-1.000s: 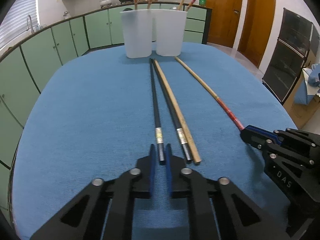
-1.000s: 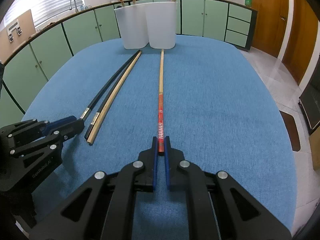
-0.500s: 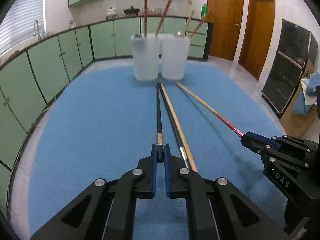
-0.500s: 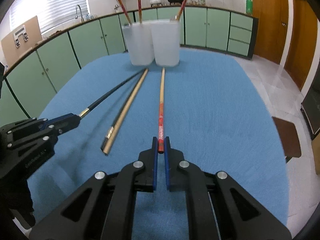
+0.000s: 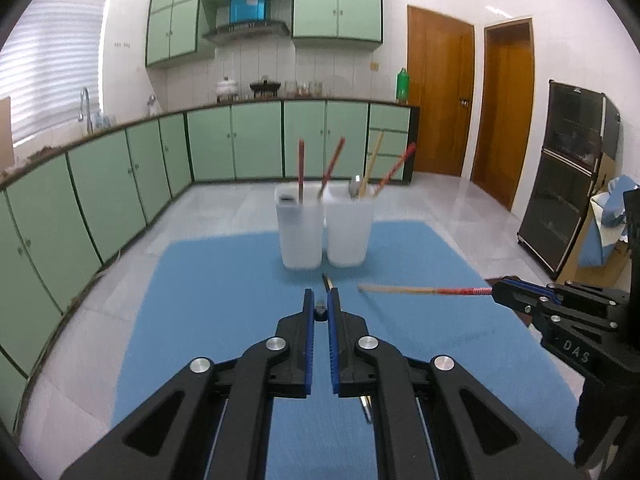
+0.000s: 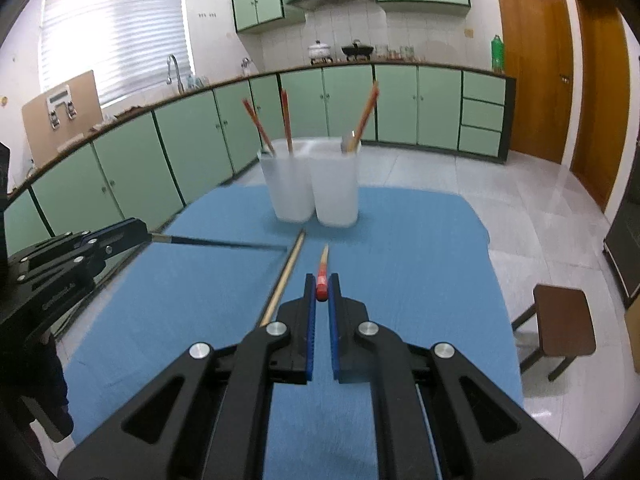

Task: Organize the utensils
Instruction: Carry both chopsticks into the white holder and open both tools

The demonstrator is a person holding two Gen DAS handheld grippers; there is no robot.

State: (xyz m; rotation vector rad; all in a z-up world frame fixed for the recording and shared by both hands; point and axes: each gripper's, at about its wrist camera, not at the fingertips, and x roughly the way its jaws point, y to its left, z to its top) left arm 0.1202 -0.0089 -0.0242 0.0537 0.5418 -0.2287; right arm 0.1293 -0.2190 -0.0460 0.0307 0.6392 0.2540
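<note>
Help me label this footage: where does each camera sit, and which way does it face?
Left wrist: on the left gripper, facing two white holders; black chopstick clamped, right gripper alongside.
Right wrist: on the right gripper, facing the same holders; red-ended chopstick clamped, left gripper alongside.
Shared: holders, blue tablecloth.

Black chopstick (image 6: 224, 243), red-ended chopstick (image 5: 424, 290), both lifted

Matt woven blue cloth (image 6: 420, 264) covers the table; 2 frosted plastic cups (image 6: 334, 188) look smooth; wooden chopstick (image 6: 286, 276) looks matt.
</note>
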